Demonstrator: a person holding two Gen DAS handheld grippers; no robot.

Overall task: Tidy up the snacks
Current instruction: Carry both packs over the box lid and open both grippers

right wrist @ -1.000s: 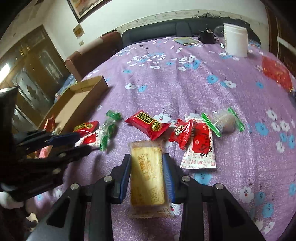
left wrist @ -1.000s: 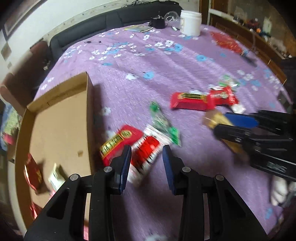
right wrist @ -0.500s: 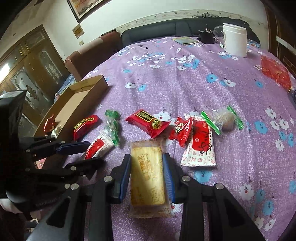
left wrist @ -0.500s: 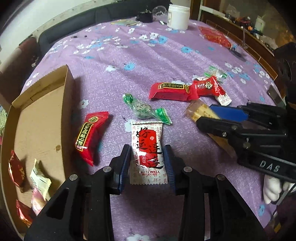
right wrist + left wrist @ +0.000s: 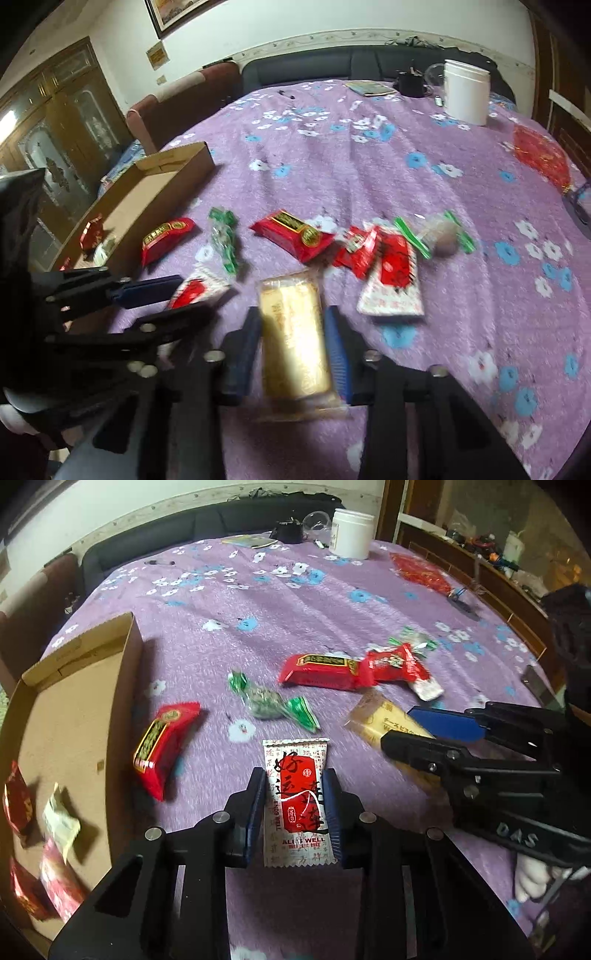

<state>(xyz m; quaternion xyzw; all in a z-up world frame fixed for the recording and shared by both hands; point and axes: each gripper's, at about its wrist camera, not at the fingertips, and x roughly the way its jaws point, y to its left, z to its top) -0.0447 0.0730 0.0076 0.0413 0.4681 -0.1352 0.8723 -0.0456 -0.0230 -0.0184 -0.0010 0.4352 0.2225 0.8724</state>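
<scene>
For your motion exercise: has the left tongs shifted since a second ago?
Yes. The left tongs, closing, moved right, from beside the cardboard box to straddling the white-and-red packet.

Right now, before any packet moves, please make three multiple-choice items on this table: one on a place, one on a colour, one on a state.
1. The box stands: A at the middle of the table; B at the table's edge; C on the sofa.
2. The packet between the fingers of the right gripper is: A yellow; B green; C blue.
3. The box is: A taped shut; B upside down; C open on top.

1 B: the box sits where the table ends.
2 A: its wrapper looks golden yellow.
3 C: snacks show lying inside.
</scene>
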